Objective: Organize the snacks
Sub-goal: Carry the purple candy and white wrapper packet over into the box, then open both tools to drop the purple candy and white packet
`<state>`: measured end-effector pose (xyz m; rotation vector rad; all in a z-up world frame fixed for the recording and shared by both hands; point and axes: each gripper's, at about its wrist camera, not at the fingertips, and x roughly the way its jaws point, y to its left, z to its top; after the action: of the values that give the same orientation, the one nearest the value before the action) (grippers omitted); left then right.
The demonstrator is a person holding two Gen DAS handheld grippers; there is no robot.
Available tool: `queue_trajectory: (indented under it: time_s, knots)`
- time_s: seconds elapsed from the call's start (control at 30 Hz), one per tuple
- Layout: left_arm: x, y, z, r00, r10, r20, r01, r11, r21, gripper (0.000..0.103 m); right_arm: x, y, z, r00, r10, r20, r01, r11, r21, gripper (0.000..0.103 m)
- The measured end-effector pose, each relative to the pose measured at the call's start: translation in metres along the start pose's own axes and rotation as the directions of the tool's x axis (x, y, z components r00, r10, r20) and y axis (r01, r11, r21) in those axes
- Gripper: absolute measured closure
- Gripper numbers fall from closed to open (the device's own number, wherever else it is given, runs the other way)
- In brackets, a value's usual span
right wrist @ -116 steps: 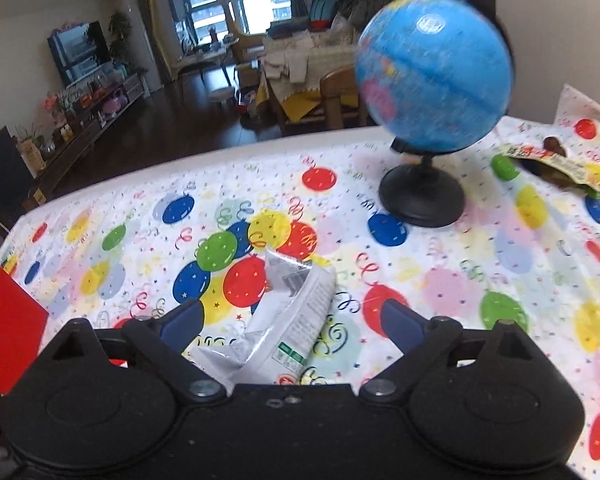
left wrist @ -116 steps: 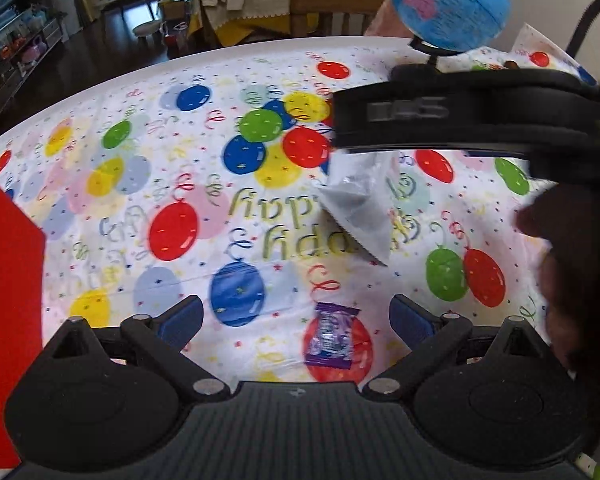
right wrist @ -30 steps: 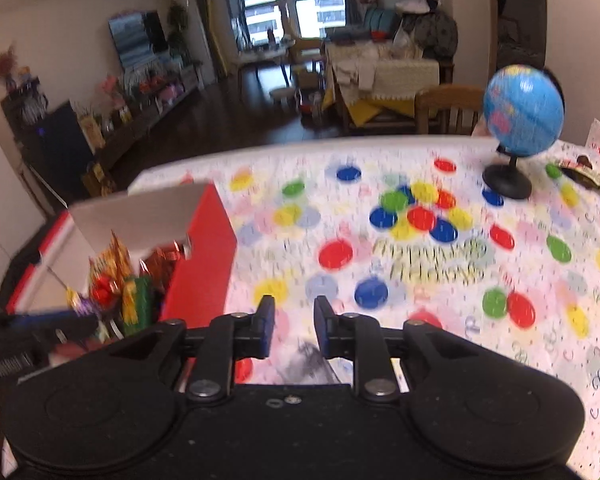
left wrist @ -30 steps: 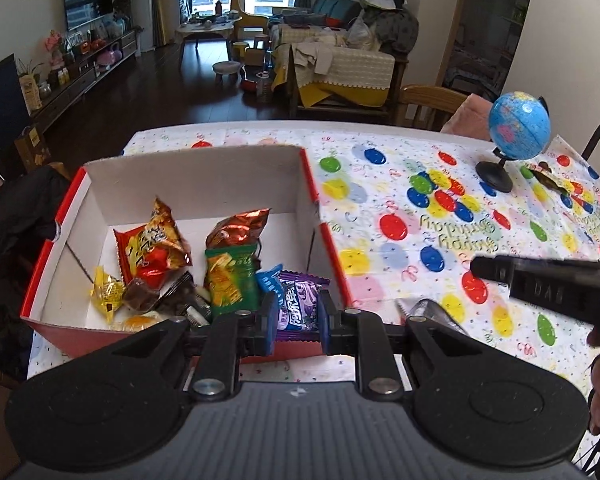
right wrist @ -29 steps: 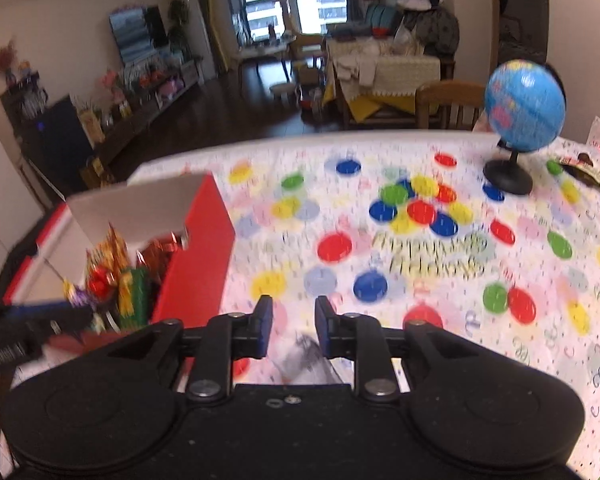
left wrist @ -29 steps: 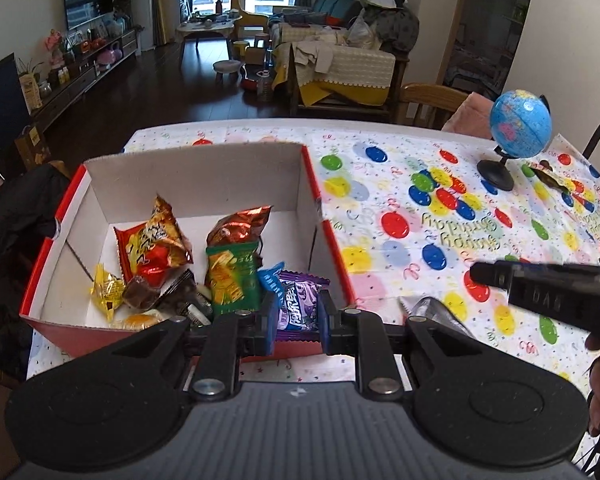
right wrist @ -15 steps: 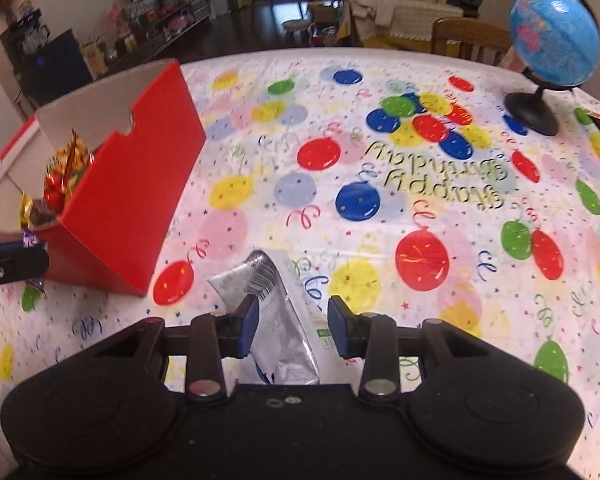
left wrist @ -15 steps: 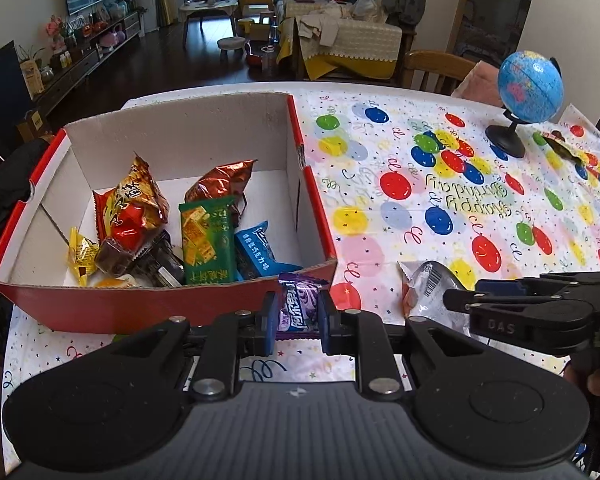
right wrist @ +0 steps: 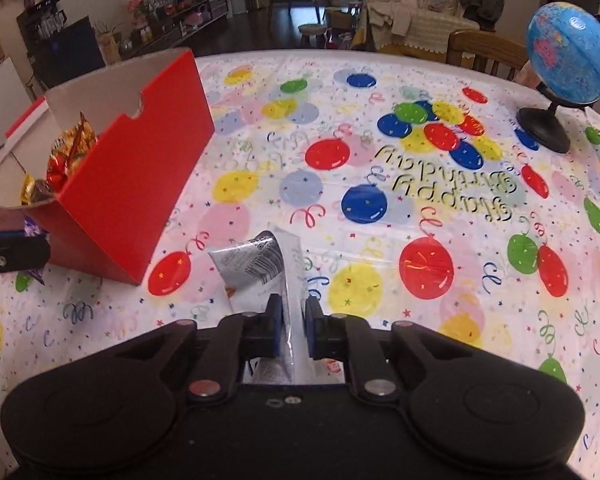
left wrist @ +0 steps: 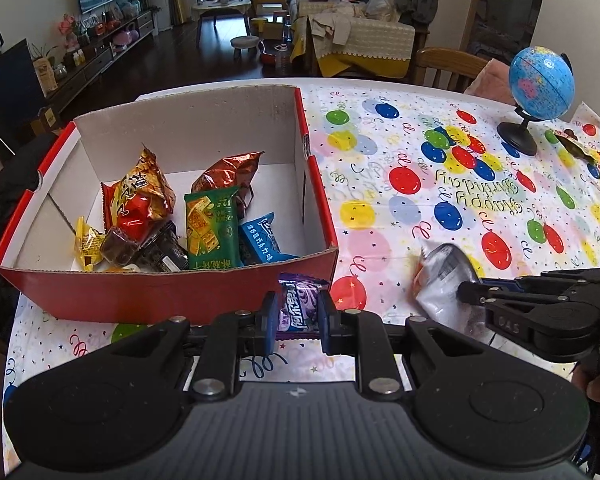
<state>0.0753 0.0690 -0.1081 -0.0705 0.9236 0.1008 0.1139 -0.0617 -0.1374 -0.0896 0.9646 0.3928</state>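
A red cardboard box (left wrist: 172, 300) with white inner walls holds several snack packets. Just in front of its near wall my left gripper (left wrist: 298, 318) is shut on a small purple candy packet (left wrist: 298, 310). In the right wrist view my right gripper (right wrist: 292, 330) is shut on a silver snack bag (right wrist: 256, 264), pinching its edge low over the tablecloth. That silver bag (left wrist: 440, 280) and the right gripper (left wrist: 472, 290) also show at the right of the left wrist view. The red box (right wrist: 136, 184) stands to the bag's left.
A balloon-print tablecloth (right wrist: 380, 200) covers the table. A blue globe (right wrist: 568, 60) on a black stand sits at the far right, with a yellow-edged wrapper (left wrist: 576, 148) beside it. A wooden chair (left wrist: 448, 64) stands behind the table.
Both grippers have sunk toward the table; the purple packet now sits in front of the box's near wall. The right jaws opened around the silver bag, then shut on it.
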Motion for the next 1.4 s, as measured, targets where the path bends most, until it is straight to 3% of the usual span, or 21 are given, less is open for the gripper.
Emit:
queue_trajectory:
  time_s: [0.37, 0.73, 0.97, 1.4]
  knots:
    - [-0.027, 0.021, 0.017, 0.997, -0.059, 0.043, 0.060, 0.998, -0.003, 0.083, -0.058, 0.026, 0.022, 0.993, 0.011, 0.117, -0.015, 0.999, 0.037, 0.094]
    - [-0.052, 0.074, 0.046, 0.991, -0.051, 0.126, 0.051, 0.999, 0.000, 0.083, -0.085, 0.086, 0.062, 0.976, 0.027, 0.214, -0.031, 0.999, 0.014, 0.094]
    - [-0.045, 0.118, 0.060, 0.991, -0.006, 0.131, 0.008, 1.000, -0.016, 0.083, -0.069, 0.128, 0.087, 0.972, 0.065, 0.228, -0.060, 0.998, -0.027, 0.094]
    - [0.019, 0.163, 0.065, 0.999, 0.048, -0.001, -0.048, 0.999, -0.006, 0.083, 0.004, 0.166, 0.104, 0.989, 0.034, 0.145, -0.033, 0.999, -0.011, 0.094]
